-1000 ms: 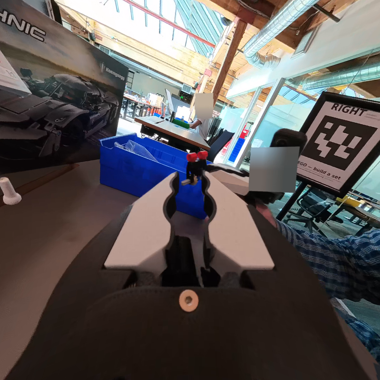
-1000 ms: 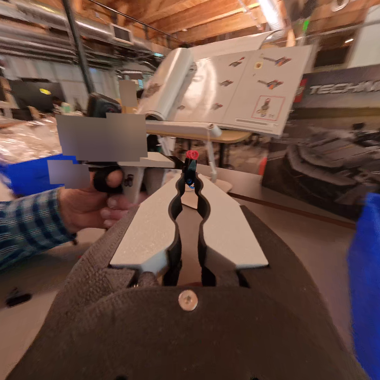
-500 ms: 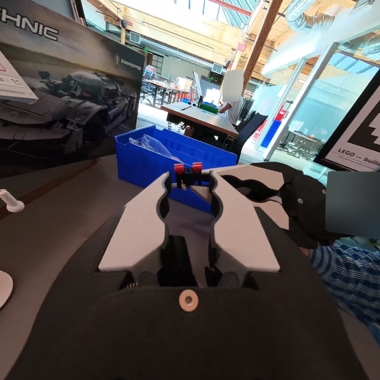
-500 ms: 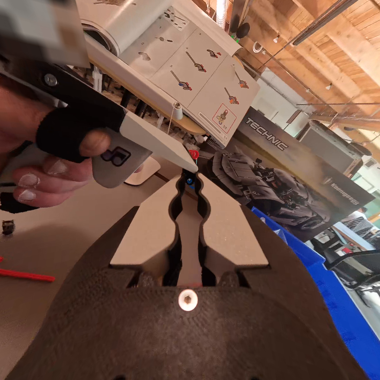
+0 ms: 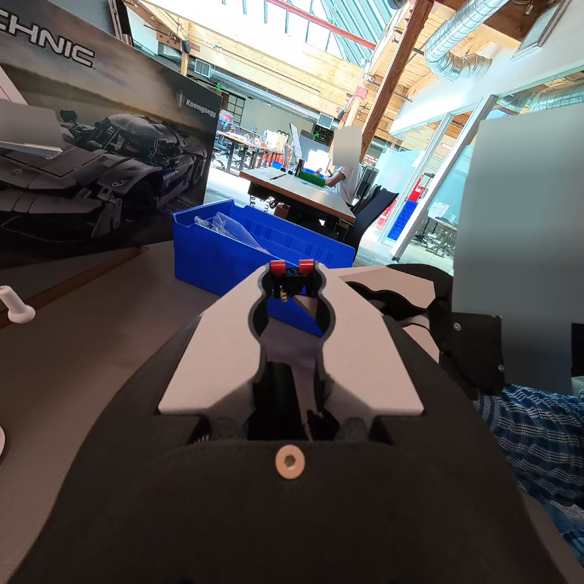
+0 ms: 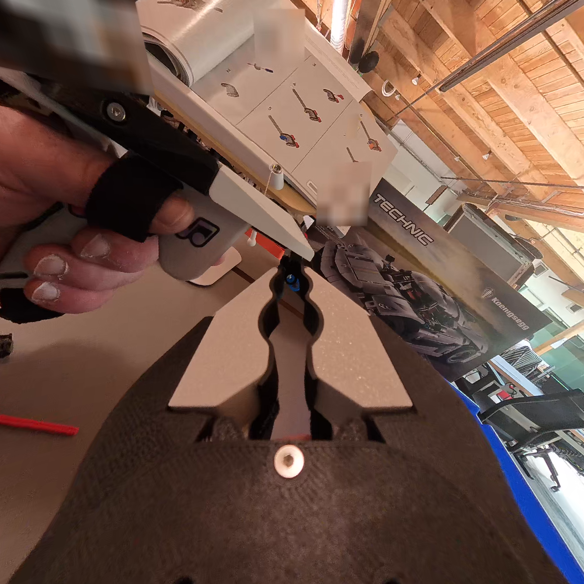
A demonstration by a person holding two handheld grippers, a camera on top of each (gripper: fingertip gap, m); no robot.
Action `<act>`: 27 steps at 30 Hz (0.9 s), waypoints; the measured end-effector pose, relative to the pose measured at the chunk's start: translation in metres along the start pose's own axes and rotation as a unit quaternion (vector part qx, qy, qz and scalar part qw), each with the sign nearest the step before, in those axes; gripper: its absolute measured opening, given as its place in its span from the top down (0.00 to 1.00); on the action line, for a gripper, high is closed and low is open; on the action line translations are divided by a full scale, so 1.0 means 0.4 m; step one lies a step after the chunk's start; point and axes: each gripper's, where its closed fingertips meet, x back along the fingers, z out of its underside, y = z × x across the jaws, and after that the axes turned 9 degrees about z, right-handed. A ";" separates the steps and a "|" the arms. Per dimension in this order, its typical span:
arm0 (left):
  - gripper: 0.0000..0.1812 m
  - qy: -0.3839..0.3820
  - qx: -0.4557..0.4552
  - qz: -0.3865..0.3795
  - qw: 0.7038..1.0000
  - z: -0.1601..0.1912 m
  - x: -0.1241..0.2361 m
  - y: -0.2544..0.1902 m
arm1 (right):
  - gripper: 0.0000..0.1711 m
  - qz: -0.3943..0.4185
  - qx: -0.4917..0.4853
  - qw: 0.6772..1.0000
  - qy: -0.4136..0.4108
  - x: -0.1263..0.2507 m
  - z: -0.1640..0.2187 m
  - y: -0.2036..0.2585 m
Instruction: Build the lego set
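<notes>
Now left tool (image 5: pixel 292 278) clamped on small lego assembly (image 5: pixel 291 274): black body with two red caps on top, held between fingertips, above worktop (image 5: pixel 94 316). Right tool (image 6: pixel 292 278) comes in from side, fingertips closed on same assembly (image 6: pixel 290 279), blue pin visible there. Left tool's finger (image 6: pixel 262 218) crosses just above right tool's tips. Blue bin (image 5: pixel 221 262) with plastic bags sits behind. Set box (image 5: pixel 104 164) stands at back. Open instruction booklet (image 6: pixel 300 104) on stand. Red rod (image 6: pixel 39 425) lies on worktop.
</notes>
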 end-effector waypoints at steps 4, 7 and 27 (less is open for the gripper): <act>0.87 -0.010 0.011 0.008 1.000 -0.013 0.013 0.004 | 0.91 0.003 -0.007 1.000 -0.015 0.005 -0.013 -0.005; 0.87 -0.028 0.037 0.019 0.999 -0.039 0.041 0.014 | 0.88 -0.004 -0.028 0.999 -0.022 0.009 -0.018 -0.013; 0.87 0.038 0.115 0.106 0.987 -0.023 0.068 -0.038 | 0.89 -0.057 -0.037 0.996 -0.049 0.017 -0.047 0.039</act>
